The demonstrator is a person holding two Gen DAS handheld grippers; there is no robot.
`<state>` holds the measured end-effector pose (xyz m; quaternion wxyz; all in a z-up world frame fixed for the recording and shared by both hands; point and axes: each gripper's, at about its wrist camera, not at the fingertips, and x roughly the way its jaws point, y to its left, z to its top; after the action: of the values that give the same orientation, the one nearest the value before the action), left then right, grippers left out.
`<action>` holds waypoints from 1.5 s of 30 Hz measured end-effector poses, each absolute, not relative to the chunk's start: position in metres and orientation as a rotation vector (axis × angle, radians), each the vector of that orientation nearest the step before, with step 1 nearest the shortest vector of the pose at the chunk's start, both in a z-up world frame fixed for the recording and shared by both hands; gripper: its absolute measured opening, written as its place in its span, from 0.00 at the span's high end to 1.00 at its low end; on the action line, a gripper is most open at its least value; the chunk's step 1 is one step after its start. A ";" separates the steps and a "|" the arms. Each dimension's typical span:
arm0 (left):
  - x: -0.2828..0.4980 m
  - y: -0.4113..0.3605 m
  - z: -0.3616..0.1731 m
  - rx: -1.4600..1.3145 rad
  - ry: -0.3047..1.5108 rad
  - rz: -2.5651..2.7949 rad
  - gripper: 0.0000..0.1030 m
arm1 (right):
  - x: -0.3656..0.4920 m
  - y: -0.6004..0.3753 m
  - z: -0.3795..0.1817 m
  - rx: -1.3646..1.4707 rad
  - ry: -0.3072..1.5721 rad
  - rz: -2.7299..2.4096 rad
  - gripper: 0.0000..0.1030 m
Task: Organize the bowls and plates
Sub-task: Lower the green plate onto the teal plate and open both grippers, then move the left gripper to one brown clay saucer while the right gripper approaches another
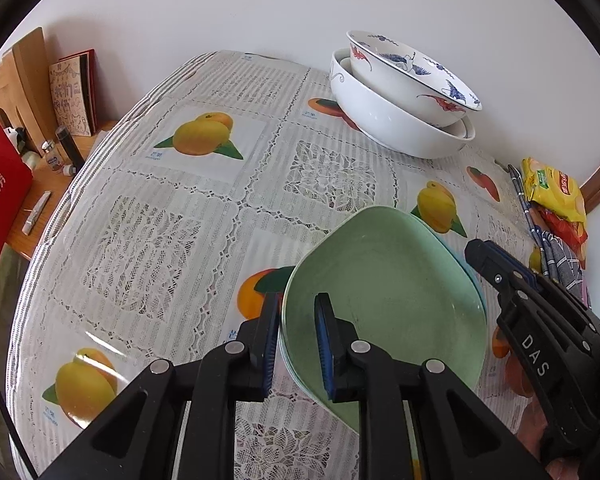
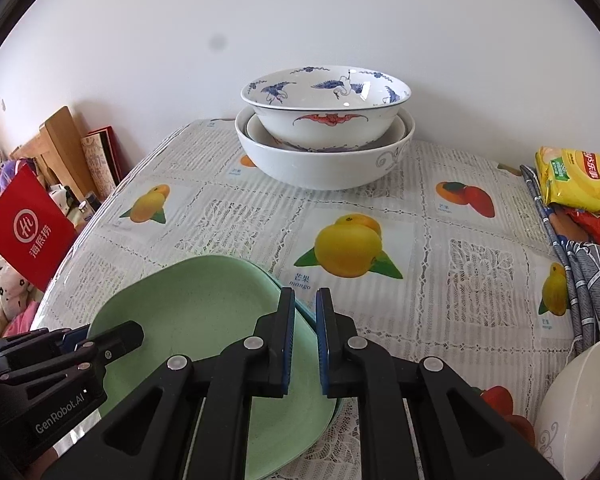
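Green rounded-square plastic plates (image 2: 204,320) lie stacked on the lace tablecloth (image 2: 472,264). Left gripper (image 1: 298,340) straddles their rim, apparently unclamped; right gripper (image 2: 303,340), narrowly open, holds nothing. Uneven closing could skid the stack.

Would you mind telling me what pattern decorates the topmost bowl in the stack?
Blue cranes inside, red bats outside on the topmost bowl; clearest in the right wrist view.
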<state>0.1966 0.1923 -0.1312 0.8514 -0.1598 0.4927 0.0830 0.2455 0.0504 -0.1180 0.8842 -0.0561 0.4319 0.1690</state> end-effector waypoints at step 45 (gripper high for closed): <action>0.141 -0.001 -0.070 -0.191 0.946 -0.136 0.58 | 0.084 -0.225 -0.057 0.085 0.806 -0.007 0.21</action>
<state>0.1409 -0.0012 -0.0695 0.8836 -0.0919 0.4545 -0.0654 0.0836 -0.2253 -0.0574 0.9190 0.0412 0.3920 -0.0035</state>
